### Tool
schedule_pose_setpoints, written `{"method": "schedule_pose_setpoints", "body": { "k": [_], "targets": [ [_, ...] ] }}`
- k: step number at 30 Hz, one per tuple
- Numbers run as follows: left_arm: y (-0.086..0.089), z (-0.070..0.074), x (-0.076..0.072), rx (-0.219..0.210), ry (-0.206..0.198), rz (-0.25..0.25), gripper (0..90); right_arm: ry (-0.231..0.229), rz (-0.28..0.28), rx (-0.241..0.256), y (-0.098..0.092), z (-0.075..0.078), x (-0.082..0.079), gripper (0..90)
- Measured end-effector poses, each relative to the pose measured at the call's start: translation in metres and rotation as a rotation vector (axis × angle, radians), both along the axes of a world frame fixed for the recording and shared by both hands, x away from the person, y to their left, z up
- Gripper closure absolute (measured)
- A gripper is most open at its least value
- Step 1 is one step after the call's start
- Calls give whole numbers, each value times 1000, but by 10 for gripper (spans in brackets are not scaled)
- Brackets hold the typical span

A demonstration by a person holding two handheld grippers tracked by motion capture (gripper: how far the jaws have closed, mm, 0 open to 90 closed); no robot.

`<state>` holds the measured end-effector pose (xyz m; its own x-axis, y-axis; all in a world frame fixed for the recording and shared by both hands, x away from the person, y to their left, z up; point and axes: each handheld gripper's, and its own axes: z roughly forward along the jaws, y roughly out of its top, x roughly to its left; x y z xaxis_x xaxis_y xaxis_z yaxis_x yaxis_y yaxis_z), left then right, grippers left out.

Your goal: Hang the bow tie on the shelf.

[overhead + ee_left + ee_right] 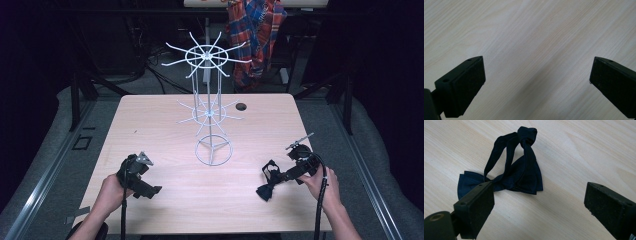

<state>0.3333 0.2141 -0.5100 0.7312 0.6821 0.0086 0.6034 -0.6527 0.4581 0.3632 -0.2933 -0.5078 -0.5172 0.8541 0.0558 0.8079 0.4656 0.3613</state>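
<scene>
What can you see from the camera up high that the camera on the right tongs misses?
The high view takes in the white wire rack, the plaid shirt behind the table, the left tongs and both hands. The right gripper view gives the bow tie's strap loop and knot up close. Both share the dark bow tie, the open right tongs and the wooden table.

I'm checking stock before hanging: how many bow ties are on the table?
1. The dark bow tie lies on the table at its near right, just ahead of the open right gripper.
</scene>
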Motion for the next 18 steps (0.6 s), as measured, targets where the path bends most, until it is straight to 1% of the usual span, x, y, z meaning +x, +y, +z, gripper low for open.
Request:
{"method": "schedule_pose_setpoints", "body": {
  "k": [1,3,4,5,6,8,9,10,11,13,15,17,18],
  "targets": [
    [0,0,0,-2,1,1,2,9,24,-27,-1,1,1,90],
    [0,0,0,-1,0,0,2,11,27,-24,0,2,1,90],
    [0,0,0,-3,2,0,2,5,23,-13,1,1,1,90],
    [0,0,0,-1,1,0,2,2,23,-21,2,1,1,89],
    [0,0,0,-3,1,-1,2,2,28,-19,2,1,2,76],
    [0,0,0,-4,3,-3,2,-11,5,-16,5,1,2,32],
    [2,0,0,1,7,-1,2,-17,8,-11,5,1,2,32],
    [2,0,0,1,5,-1,2,-26,-4,-1,8,0,2,33],
    [1,1,0,-4,4,4,2,-8,17,-11,8,1,3,34],
    [0,0,0,-7,1,-1,2,-3,28,-4,10,0,3,34],
    [-1,0,0,-1,3,-7,2,-2,28,-1,10,0,3,37],
    [-1,0,1,0,6,-5,1,1,30,0,10,-3,4,75],
    [-1,0,1,0,6,-5,2,1,30,0,10,-3,4,75]
  ]
}}
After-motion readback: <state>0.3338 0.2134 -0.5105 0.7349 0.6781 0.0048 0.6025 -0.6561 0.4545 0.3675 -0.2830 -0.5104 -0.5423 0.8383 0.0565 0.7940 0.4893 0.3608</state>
